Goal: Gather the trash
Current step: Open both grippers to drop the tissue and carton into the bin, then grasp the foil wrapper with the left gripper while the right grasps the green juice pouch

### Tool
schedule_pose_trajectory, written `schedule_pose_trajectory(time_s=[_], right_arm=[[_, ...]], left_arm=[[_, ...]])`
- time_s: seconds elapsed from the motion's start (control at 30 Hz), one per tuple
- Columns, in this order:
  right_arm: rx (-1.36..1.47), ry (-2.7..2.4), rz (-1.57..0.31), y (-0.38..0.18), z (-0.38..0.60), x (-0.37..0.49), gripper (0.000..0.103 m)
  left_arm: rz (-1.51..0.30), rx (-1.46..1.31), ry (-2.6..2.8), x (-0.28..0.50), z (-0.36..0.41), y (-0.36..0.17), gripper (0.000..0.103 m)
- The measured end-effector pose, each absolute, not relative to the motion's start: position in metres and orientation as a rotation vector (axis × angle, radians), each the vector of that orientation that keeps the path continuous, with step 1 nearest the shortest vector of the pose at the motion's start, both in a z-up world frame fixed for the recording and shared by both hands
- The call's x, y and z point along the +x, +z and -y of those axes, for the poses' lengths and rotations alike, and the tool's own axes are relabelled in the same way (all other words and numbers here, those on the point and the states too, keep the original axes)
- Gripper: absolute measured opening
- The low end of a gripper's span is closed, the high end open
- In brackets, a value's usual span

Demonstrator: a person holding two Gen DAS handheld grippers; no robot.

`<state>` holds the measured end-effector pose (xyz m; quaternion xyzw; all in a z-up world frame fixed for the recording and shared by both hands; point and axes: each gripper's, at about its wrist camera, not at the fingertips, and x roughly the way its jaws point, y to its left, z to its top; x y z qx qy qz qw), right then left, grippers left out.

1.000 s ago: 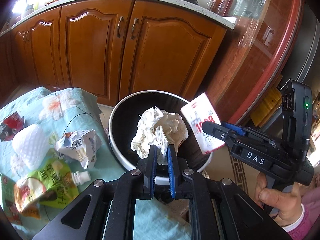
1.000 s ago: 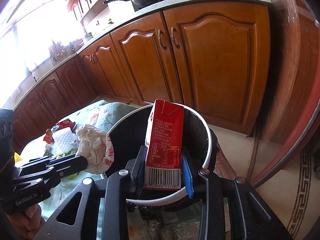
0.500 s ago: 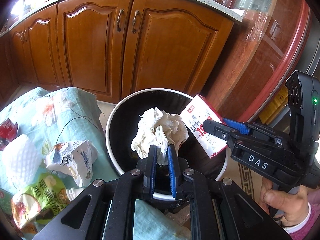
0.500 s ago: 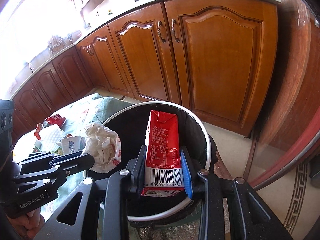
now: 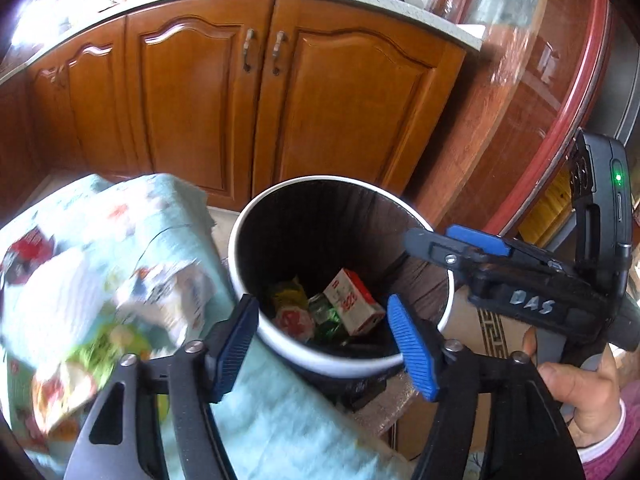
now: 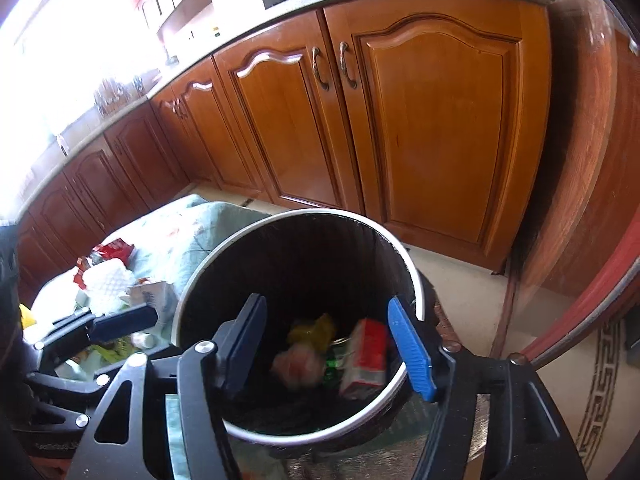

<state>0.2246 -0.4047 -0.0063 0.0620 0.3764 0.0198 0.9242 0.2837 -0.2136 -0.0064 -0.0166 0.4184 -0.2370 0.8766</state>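
Both claws just opened, empty, above bin

A surface covered by a light blue floral cloth carries loose trash: a white foam net sleeve, a red wrapper, a crumpled white carton, and a green-yellow pouch. The white-rimmed bin stands beside it.

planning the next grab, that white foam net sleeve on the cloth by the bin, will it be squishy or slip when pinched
The white foam net sleeve looks like soft mesh padding, so it will probably squash flat between the pads and feel very light. Its netted surface should grip rather than slip. Lying loose among wrappers on the blue cloth, it may drag a neighbour along.
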Motion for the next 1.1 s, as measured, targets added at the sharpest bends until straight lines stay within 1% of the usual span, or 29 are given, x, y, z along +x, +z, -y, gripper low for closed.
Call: schedule_pose_trajectory(time_s=[0.07, 0.2, 0.5, 0.73, 1.1], right_arm=[[0.150, 0.050, -0.751, -0.005, 0.402, 0.214, 0.085], [0.198, 0.079, -0.724, -0.003, 0.390, 0.193, 0.089], [0.271, 0.147, -0.734, -0.015, 0.351, 0.159, 0.092], [0.241, 0.202, -0.758, -0.026, 0.311, 0.145, 0.092], [0.203, 0.287, -0.792, -0.038, 0.255, 0.138, 0.092]], left_arm=[[-0.863, -0.058, -0.484, 0.271, 0.201, -0.007, 0.071], [-0.831, -0.093, -0.442, 0.240, 0.177, -0.007, 0.073], [-0.785, -0.144, -0.356, 0.167, 0.116, -0.005, 0.074], [-0.765, -0.187, -0.281, 0.125, 0.065, 0.003, 0.074], [-0.754, -0.255, -0.192, 0.092, 0.006, 0.009, 0.074]])
